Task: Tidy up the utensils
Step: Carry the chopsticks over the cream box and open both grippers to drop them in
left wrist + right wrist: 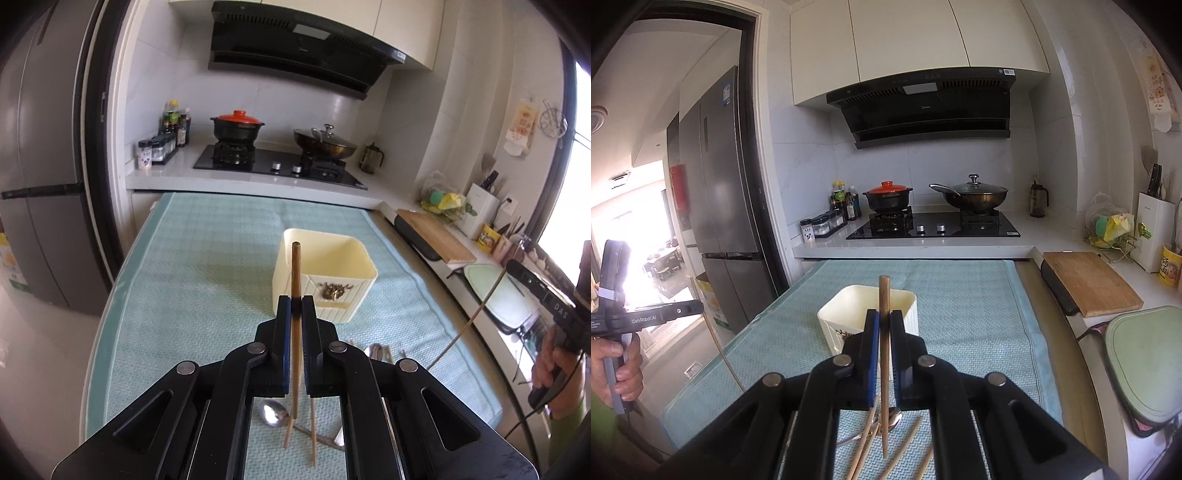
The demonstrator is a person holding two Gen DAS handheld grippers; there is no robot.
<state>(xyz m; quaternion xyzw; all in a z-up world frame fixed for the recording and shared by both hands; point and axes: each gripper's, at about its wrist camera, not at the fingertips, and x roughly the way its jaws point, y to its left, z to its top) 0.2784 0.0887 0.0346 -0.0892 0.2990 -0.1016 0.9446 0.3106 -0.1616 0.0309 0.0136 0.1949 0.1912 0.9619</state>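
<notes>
A chopstick clamped in each of my grippers, both raised above the cream holder.

My left gripper [296,303] is clenched on a long brown wooden chopstick [295,280], held near upright so its lower end can drop straight into the square cream plastic utensil holder [354,258], which stands empty just ahead on the pale green woven mat [207,258]. My right gripper [885,320] pinches a second brown wooden chopstick [884,302] the same way, I judge for the same drop. Several loose chopsticks [866,443] and a shiny metal spoon [272,412] lie on the mat beneath my grippers; a second spoon may lie among them, though my jaws hide most of it. Beyond the mat are a white counter [960,245], a black gas hob [934,225] with two pots, and a grey fridge [720,184] to the left.
</notes>
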